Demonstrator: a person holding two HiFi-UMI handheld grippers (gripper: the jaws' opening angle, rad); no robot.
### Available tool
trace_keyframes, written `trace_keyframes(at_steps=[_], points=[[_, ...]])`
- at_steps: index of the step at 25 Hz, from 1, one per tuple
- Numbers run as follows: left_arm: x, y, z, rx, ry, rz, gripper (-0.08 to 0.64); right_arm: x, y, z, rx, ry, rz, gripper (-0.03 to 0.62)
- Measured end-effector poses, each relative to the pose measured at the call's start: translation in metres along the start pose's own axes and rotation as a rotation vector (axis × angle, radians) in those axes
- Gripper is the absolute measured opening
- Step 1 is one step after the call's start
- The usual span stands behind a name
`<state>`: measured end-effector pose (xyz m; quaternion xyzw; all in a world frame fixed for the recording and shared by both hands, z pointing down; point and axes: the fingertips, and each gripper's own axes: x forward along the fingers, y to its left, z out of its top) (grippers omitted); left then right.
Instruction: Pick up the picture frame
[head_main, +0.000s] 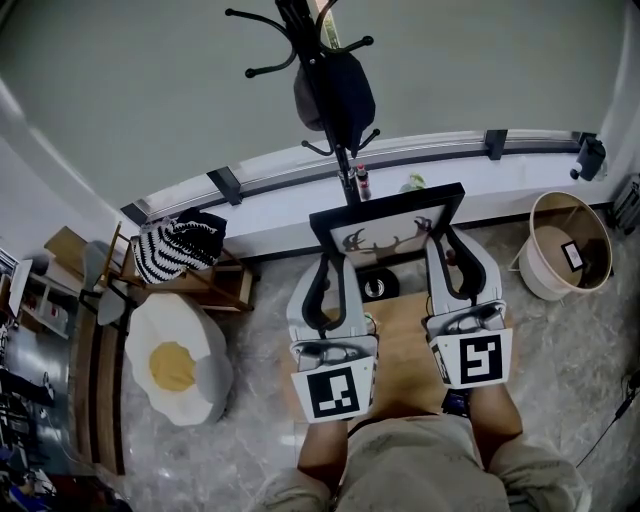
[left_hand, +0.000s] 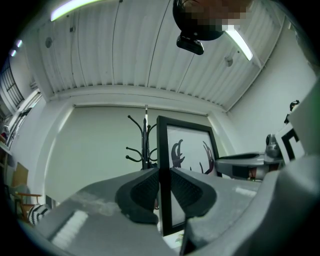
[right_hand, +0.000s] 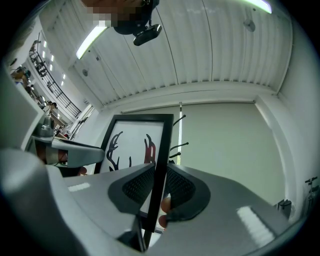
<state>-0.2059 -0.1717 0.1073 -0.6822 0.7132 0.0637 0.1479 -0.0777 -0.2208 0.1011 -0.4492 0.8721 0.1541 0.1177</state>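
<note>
While the picture frame (head_main: 385, 238) hangs in the air above a small wooden table (head_main: 405, 350), a claw is clamped on each side of it: the left gripper (left_hand: 164, 182) squeezes the left edge and the right gripper (right_hand: 159, 187) the right edge. It's a thin black frame round a white print of dark antlers. Only the head view shows the table, the coat stand (head_main: 344, 162) behind and an egg-shaped cushion (head_main: 180, 365). The gripper views look up at a ribbed ceiling (left_hand: 125, 50).

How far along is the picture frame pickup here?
Gripping is done: the left gripper and right gripper each have jaws shut on a side edge of the picture frame. It looks lifted, held upright between them. Nothing of the pickup seems left.
</note>
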Motion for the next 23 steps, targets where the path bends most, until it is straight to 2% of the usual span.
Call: trace_keyframes(at_steps=[14,18,23], points=[[0.001,-0.0002,-0.0046,-0.015,0.017,-0.012,0.08,-0.0002,0.0002,-0.0033,-0.002,0.015,-0.001,0.075],[0.0014,-0.0013,-0.0084,0.002,0.02,-0.029,0.08,-0.0004,-0.0008,-0.0051,-0.006,0.016,-0.006,0.075],[0.0047,-0.006,-0.0072,-0.026,0.021,-0.028,0.081,-0.0023,-0.006,-0.0069,-0.009,0.021,-0.013,0.075]])
